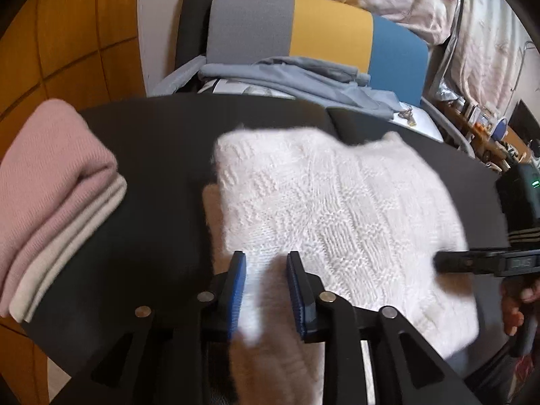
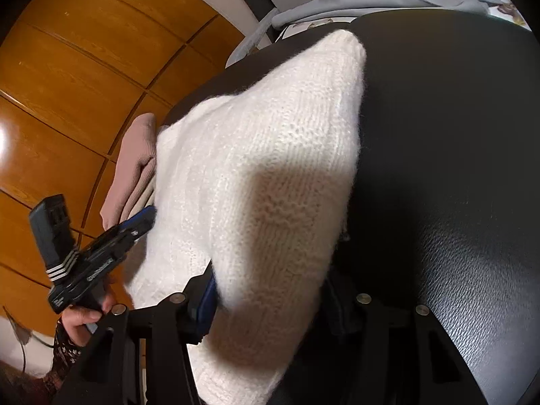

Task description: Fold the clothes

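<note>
A white knit sweater (image 1: 337,209) lies folded and bulky on the black round table (image 1: 162,168). My left gripper (image 1: 268,290) stands at its near edge. The blue pads are apart, with loose knit in the gap and no visible pinch. My right gripper (image 2: 270,307) is shut on a thick fold of the sweater (image 2: 263,175). One blue pad (image 2: 206,300) presses its side, and the other finger is hidden behind the knit. In the left wrist view the right gripper (image 1: 472,263) reaches the sweater's right edge. In the right wrist view the left gripper (image 2: 146,217) sits at the sweater's far-left edge.
A folded pink and cream stack (image 1: 57,202) rests on the table's left side. Behind the table stands a grey, yellow and blue chair (image 1: 293,40) with a blue-grey garment (image 1: 287,74) on it. Wooden panels (image 2: 84,84) line the left. A hand (image 2: 84,317) holds the left gripper.
</note>
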`<state>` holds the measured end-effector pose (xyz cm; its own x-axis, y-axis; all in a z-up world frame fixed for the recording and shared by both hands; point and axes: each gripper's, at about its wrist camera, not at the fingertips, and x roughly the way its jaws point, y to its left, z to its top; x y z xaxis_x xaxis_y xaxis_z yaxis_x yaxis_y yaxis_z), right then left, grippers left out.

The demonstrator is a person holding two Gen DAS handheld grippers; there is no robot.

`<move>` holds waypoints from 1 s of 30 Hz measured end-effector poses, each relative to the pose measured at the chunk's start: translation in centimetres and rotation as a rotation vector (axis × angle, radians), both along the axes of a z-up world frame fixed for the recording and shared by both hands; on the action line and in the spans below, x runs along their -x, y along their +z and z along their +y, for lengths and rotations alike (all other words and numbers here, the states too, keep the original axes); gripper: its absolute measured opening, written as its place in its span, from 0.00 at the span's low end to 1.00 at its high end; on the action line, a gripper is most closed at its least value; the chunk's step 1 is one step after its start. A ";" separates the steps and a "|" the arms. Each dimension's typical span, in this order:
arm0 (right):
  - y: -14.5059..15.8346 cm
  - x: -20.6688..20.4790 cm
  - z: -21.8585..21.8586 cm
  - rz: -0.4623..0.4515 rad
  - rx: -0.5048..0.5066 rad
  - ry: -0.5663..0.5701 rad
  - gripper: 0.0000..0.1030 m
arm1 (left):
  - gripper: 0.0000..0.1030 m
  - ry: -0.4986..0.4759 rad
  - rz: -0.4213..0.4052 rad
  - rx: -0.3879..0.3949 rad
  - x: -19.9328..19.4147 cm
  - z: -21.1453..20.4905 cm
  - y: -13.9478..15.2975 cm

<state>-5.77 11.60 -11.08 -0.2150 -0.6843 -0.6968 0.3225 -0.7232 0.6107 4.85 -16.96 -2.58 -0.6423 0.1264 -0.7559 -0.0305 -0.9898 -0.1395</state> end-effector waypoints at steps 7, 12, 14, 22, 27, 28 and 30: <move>0.0 -0.1 1.0 0.012 -0.014 0.002 0.53 | 0.82 0.118 -0.056 -0.367 1.2 -7.2 -0.2; -0.2 0.0 1.6 0.001 -0.010 0.013 0.53 | 0.83 0.072 -0.124 -0.485 2.5 -7.6 -2.0; -0.2 0.0 1.6 0.000 -0.012 0.015 0.53 | 0.84 0.047 -0.126 -0.427 2.9 -6.7 -2.3; -0.5 0.0 0.4 0.003 -0.005 0.016 0.53 | 0.98 0.003 -0.244 -0.313 4.3 -5.8 -5.2; -0.8 -0.2 0.5 0.007 0.010 0.005 0.54 | 1.00 0.004 -0.266 -0.348 4.6 -6.1 -5.6; -0.8 -0.2 0.5 0.007 0.012 0.005 0.54 | 1.00 0.006 -0.270 -0.344 4.8 -6.0 -5.6; -0.9 -0.2 0.5 0.006 0.015 0.002 0.54 | 1.00 0.018 -0.265 -0.348 5.0 -5.8 -5.8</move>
<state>-5.56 12.07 -11.98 -0.2178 -0.6950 -0.6853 0.3279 -0.7134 0.6193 -0.18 -22.74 -8.43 -0.4360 0.3934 -0.8094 0.0682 -0.8824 -0.4656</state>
